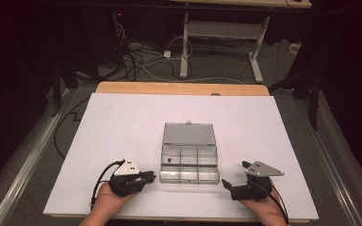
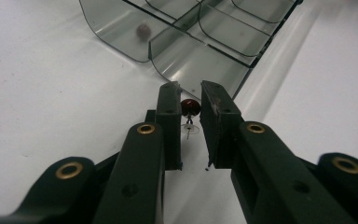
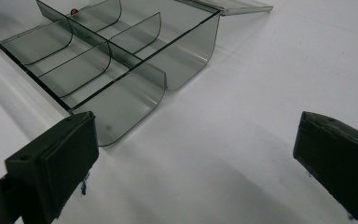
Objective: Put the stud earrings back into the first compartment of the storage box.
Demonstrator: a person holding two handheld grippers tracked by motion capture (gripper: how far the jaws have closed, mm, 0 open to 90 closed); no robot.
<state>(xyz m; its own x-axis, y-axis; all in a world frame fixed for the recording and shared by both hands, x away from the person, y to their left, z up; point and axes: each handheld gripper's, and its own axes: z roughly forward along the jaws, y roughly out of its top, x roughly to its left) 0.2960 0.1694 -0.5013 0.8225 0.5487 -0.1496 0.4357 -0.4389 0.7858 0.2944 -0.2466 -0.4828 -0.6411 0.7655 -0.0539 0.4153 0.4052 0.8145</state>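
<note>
High view: one clear box (image 1: 189,162) with six compartments, lid open; left gripper (image 1: 147,178) just left of it, right gripper (image 1: 227,184) just right.

Left gripper view: narrow jaws pinch one dark red bead (image 2: 190,107) before the box (image 2: 186,42); a second bead (image 2: 143,31) lies inside.

Right gripper view: jaws wide, nothing between.

A dark room: grey floor (image 1: 226,70) with tangled cables (image 1: 136,59) beneath a white-legged desk (image 1: 226,30).

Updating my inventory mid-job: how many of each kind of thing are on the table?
Dark red beads: 2, the boxed bead and the bead between the jaws
Clear compartment box: 1
Grippers: 2, left gripper and right gripper
Total: 5
</note>
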